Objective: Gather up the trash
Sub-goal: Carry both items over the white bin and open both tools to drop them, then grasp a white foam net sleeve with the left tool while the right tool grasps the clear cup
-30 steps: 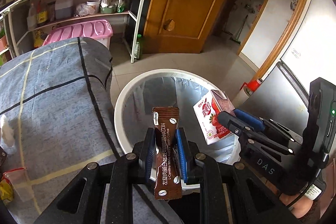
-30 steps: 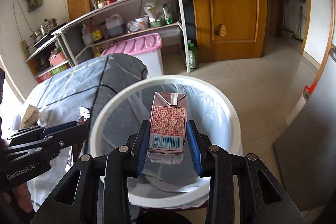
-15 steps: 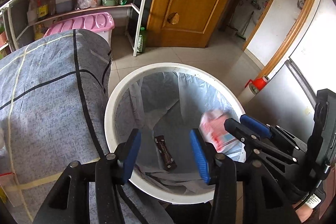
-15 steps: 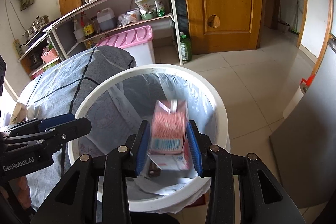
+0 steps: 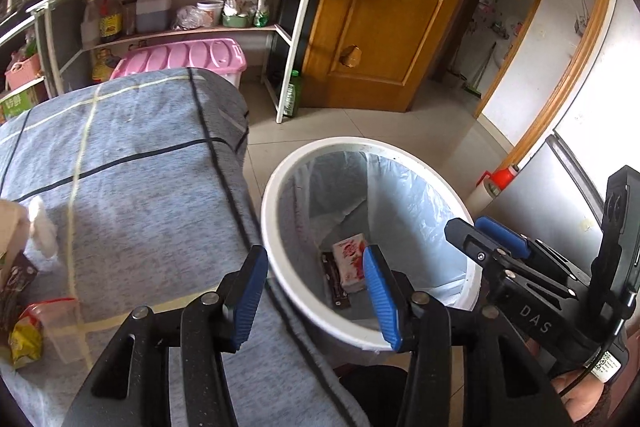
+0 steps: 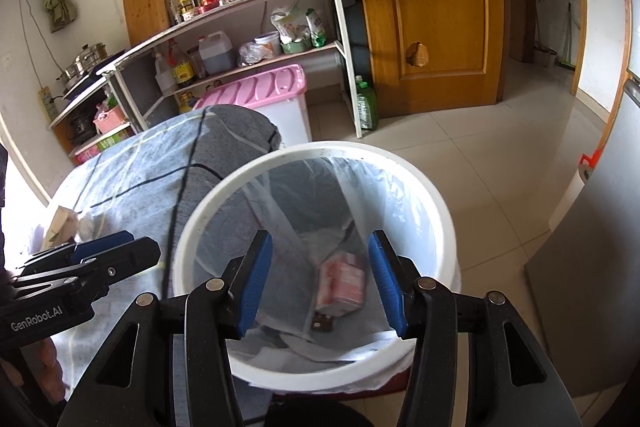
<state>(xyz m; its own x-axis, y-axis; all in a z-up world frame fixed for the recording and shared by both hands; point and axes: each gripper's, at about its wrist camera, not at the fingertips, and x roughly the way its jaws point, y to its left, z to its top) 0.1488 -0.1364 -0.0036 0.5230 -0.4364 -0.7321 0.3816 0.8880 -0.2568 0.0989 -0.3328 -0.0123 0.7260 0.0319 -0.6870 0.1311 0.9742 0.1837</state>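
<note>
A white trash bin [image 5: 280,179] [image 6: 440,203] with a clear liner stands on the floor beside the table. At its bottom lie a pink milk carton [image 5: 351,261] [image 6: 341,283] and a brown coffee sachet [image 5: 335,285] [image 6: 322,323]. My left gripper [image 5: 316,291] hovers open over the bin's near-left rim with nothing between its blue pads. My right gripper [image 6: 320,279] hangs over the bin, its jaws opening and empty. In the left wrist view the right gripper [image 5: 496,239] shows at the right. The right wrist view has the left gripper [image 6: 112,255] at the left.
The table [image 5: 132,195] wears a grey-blue checked cloth. On its left edge lie a crumpled wrapper [image 5: 36,327], a white tissue [image 5: 42,231] and a carton [image 5: 10,239]. Behind stand a shelf rack [image 6: 248,27], a pink-lidded box [image 5: 180,57] and a wooden door [image 6: 432,11].
Both grippers opened and let go. The coffee sachet and the milk carton fell to the bottom of the bin. The left gripper shifted left, toward the table.
</note>
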